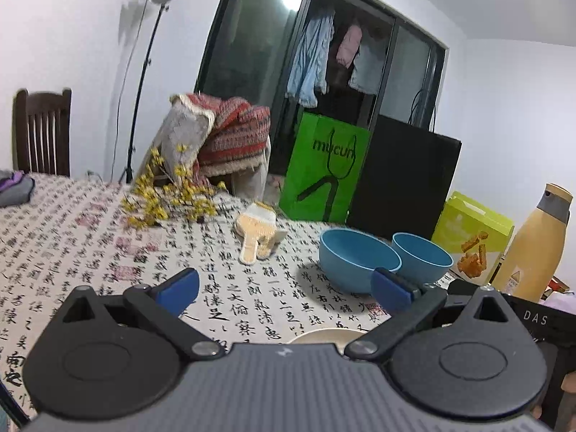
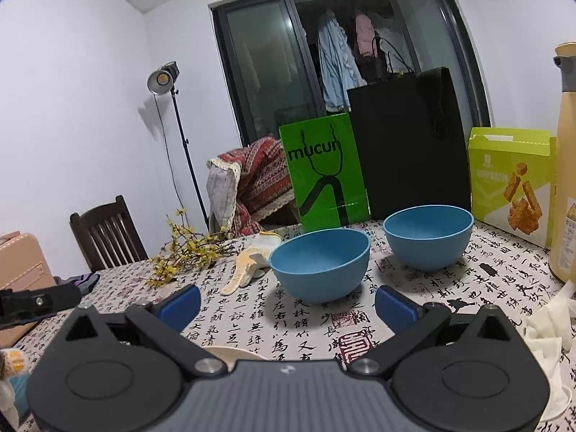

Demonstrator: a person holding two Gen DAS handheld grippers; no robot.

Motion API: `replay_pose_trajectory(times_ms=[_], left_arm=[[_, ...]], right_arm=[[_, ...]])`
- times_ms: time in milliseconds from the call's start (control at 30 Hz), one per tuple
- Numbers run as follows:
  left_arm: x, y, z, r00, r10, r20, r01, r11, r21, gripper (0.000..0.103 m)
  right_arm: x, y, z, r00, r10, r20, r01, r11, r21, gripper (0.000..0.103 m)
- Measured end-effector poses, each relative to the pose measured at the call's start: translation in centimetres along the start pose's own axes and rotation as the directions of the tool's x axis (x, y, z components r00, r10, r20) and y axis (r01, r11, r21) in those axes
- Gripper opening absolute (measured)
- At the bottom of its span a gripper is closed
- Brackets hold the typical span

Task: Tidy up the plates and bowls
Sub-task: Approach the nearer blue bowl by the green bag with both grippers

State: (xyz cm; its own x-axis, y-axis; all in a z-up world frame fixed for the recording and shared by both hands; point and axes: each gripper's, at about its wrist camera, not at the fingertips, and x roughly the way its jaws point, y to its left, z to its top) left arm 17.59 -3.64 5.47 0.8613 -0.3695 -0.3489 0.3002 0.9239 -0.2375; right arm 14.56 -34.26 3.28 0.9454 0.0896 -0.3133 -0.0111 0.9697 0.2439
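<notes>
1. Two blue bowls stand upright side by side on the surface (image 2: pixel 414 327): the near bowl (image 2: pixel 320 264) ahead of the right tongs (image 2: pixel 288 306), the far bowl (image 2: pixel 428 237) just beyond it to the right. In the left wrist view the same pair sits toward the right, near bowl (image 1: pixel 358 261) in front of far bowl (image 1: pixel 423 257), overlapping from that angle.
2. A cream plate rim (image 2: pixel 235 353) peeks out just above the body of the right tongs; the left wrist view shows a similar pale rim (image 1: pixel 325 334) below the left tongs (image 1: pixel 284 289). Little else of it can be made out.
3. Both tongs hang above the surface with their blue-padded fingers spread wide and nothing between them.
4. The tablecloth is printed all over with black Chinese calligraphy and red seal stamps.
5. Behind the bowls a green paper bag (image 2: pixel 324 172) reads "mucun"; a black bag (image 2: pixel 406 144) stands beside it.
6. A lime-green snack box (image 2: pixel 511 180) carries a picture of fried sticks; its small print is too fine to read.
7. The left wrist view alone shows white letters "DAS" on a dark object (image 1: pixel 536 318) at the right edge.
8. The right wrist view alone shows crumpled white paper (image 2: pixel 547 327) at the right and a pink case (image 2: pixel 21 273) at the left.
9. A knitted glove (image 2: pixel 248 262) and yellow flowering twigs (image 2: pixel 187 252) lie left of the bowls; a tall yellow bottle (image 2: pixel 565 165) stands at the far right.
</notes>
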Motion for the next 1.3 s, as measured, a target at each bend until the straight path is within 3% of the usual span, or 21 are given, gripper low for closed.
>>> replay_pose_trajectory(times_ms=[233, 400, 733, 1033, 1300], left_arm=[[3.2, -1.1, 1.9, 0.993, 0.032, -0.111, -0.027, 0.999, 0.044, 0.103], [5.2, -2.3, 3.0, 0.991, 0.065, -0.117, -0.056, 0.995, 0.083, 0.103], [12.0, -3.9, 5.2, 0.981, 0.071, -0.18, -0.068, 0.997, 0.025, 0.103], [17.3, -4.6, 6.4, 0.966, 0.128, -0.224, -0.13, 0.992, 0.008, 0.103], [20.6, -5.3, 6.5, 0.956, 0.158, -0.248, -0.164, 0.986, -0.004, 0.103]], right_arm=[[1.4, -0.9, 2.4, 0.999, -0.02, -0.04, 0.021, 1.0, 0.024, 0.103], [3.1, -1.8, 4.1, 0.996, -0.043, -0.078, 0.045, 0.999, 0.029, 0.103], [7.5, -3.2, 5.1, 0.992, -0.071, -0.109, 0.076, 0.996, 0.05, 0.102], [11.5, -4.2, 5.8, 0.985, -0.09, -0.144, 0.101, 0.992, 0.07, 0.094], [14.2, -4.4, 6.4, 0.981, -0.119, -0.152, 0.129, 0.99, 0.062, 0.093]])
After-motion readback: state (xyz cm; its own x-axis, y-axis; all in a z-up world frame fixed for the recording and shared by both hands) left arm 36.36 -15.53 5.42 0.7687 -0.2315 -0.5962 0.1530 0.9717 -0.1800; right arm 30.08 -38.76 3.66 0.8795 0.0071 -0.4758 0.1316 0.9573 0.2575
